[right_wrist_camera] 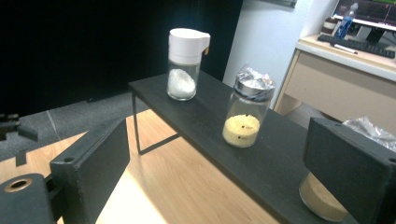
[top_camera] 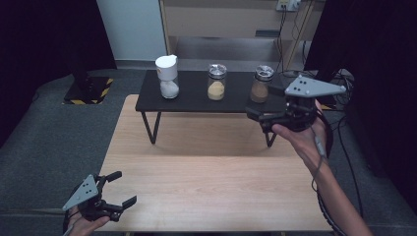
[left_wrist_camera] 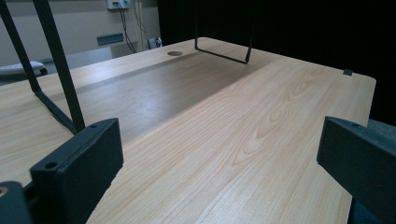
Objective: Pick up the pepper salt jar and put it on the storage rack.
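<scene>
Three glass jars stand along a low black shelf at the far edge of the pale wooden counter (top_camera: 206,167). The right gripper (top_camera: 259,118), jaws wide apart and empty, hovers just beside the brown-powder jar (top_camera: 260,84) at the shelf's right end. The left gripper (top_camera: 119,189) sits open and empty at the counter's near left corner.

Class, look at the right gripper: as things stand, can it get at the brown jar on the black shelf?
Probably yes. The right gripper is beside the brown jar, jaws open, at the shelf's right end. Nothing stands between them; the yellow jar sits apart to the side.
</scene>
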Motion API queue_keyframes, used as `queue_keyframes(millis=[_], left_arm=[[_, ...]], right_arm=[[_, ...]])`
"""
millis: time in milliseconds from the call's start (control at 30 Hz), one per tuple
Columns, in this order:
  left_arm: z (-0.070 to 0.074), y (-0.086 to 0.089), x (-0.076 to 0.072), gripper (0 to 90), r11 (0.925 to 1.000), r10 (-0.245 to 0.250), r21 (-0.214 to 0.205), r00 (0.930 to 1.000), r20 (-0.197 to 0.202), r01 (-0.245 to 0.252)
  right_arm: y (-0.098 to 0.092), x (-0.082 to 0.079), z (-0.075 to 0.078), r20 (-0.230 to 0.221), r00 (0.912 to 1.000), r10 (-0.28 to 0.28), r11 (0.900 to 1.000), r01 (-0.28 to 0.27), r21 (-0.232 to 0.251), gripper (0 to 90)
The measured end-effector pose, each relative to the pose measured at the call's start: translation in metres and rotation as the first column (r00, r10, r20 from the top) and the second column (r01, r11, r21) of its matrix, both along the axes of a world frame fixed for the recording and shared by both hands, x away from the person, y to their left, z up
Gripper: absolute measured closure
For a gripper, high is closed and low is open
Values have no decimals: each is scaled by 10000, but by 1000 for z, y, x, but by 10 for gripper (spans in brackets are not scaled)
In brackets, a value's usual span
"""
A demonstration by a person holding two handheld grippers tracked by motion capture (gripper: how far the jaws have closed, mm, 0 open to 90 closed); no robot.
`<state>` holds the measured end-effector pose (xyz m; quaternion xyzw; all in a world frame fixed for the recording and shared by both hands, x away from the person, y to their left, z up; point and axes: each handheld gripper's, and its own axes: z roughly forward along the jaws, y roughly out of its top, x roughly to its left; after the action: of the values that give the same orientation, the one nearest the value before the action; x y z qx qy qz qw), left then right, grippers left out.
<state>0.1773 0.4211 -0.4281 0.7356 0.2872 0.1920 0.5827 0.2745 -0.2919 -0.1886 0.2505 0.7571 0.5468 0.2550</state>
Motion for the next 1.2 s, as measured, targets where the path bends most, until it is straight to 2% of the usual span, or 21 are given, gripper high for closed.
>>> queue_keyframes(millis=[267,433,700,1000,1200], left_arm=[[0,0,0,0,10000,11,14,10000,1,-11],[0,0,0,0,10000,16,15,10000,-1,-16],[0,0,0,0,10000,19,26,10000,3,-19],[1,0,-1,0,10000,24,31,10000,4,-24],[1,0,-1,0,10000,61,33,10000,-1,-61]], right_arm=[[-10,-26,-26,262,9990,368,9992,-364,-159,76],[-13,-39,-41,227,9988,445,9986,-438,-289,74],[-21,-59,-68,90,9985,540,9984,-538,-190,48],[-34,-72,-100,-578,9966,580,9982,-569,201,46],[-42,-80,-119,-764,9959,485,9985,-463,299,43]])
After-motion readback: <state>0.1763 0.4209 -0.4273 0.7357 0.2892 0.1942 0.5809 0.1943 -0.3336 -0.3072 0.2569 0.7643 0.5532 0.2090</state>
